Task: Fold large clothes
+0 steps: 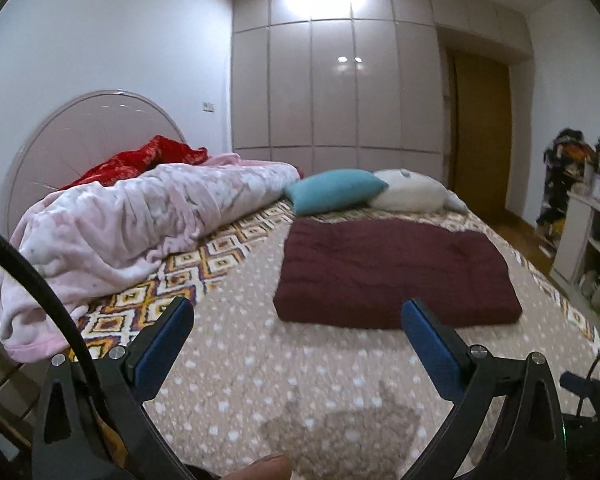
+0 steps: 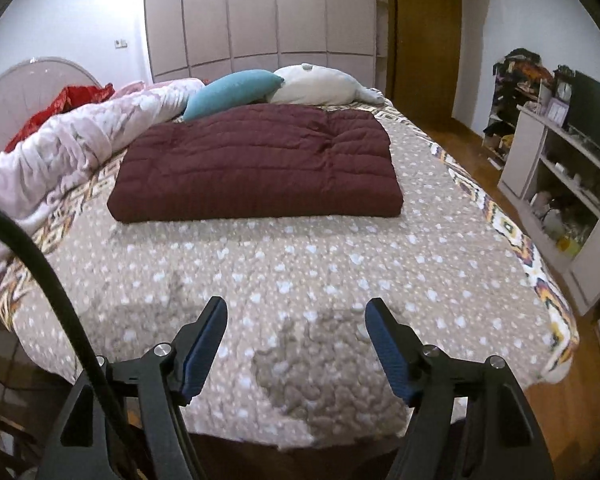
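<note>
A dark maroon quilted garment [image 1: 396, 272] lies folded into a thick rectangle on the bed; the right wrist view shows it [image 2: 256, 164] in the bed's middle, beyond the grippers. My left gripper [image 1: 298, 312] is wide open over the bedspread, just short of the garment's near edge, with nothing between its blue pads. Over the foot of the bed my right gripper [image 2: 296, 312] is also open and empty, well back from the garment. A fingertip [image 1: 268, 466] shows at the bottom of the left wrist view.
A rumpled pink blanket [image 1: 140, 216] and red cloth [image 1: 140, 160] lie at the left by the headboard [image 1: 80, 120]. A teal pillow [image 2: 232, 94] and a white one [image 2: 320, 86] sit behind the garment. Shelving [image 2: 560, 184] stands right of the bed; a wardrobe [image 1: 332, 88] lines the far wall.
</note>
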Available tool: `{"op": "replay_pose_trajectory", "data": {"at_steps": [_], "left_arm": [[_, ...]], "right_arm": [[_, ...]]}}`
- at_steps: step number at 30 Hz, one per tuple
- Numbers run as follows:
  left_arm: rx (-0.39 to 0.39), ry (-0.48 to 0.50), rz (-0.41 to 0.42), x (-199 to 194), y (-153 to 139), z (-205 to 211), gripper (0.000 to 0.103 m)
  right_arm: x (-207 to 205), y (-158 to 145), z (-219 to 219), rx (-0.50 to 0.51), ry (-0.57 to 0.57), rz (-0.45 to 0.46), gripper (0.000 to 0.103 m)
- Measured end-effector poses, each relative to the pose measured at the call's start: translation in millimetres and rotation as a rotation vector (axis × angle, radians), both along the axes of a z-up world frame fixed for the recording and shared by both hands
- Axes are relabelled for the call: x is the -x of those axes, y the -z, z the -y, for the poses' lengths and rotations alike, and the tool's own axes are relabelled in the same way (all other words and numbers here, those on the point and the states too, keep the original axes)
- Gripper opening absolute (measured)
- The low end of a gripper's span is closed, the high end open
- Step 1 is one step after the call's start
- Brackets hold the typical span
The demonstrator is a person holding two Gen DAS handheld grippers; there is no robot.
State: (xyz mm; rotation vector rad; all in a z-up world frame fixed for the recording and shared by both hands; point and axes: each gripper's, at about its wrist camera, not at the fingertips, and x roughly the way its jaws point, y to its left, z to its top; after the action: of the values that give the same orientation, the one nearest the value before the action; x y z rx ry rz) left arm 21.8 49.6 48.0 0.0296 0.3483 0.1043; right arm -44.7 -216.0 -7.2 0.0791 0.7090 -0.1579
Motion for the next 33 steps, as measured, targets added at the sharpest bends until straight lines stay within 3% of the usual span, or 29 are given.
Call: {"op": "replay_pose_trajectory", "data": {"at_steps": [12,21,33], "left_arm": [[-0.029,0.059,-0.171,-2.2,39.4,16.3,0.103],[-0.027,0.058,-0.264,-11.6,60.2,18.9,0.103],[-0.026,0.084,-0.315,-15.3,72.9,22.4,0.103]], "right_arm": [[12.4,9.5,6.0,0.001,0.085,-0.020,0.076],[9.1,15.6,-7.8,0.050,0.061,-0.032,0.076],[8.1,22.4,-9.7,0.067,0.082,-0.053,0.078]]}}
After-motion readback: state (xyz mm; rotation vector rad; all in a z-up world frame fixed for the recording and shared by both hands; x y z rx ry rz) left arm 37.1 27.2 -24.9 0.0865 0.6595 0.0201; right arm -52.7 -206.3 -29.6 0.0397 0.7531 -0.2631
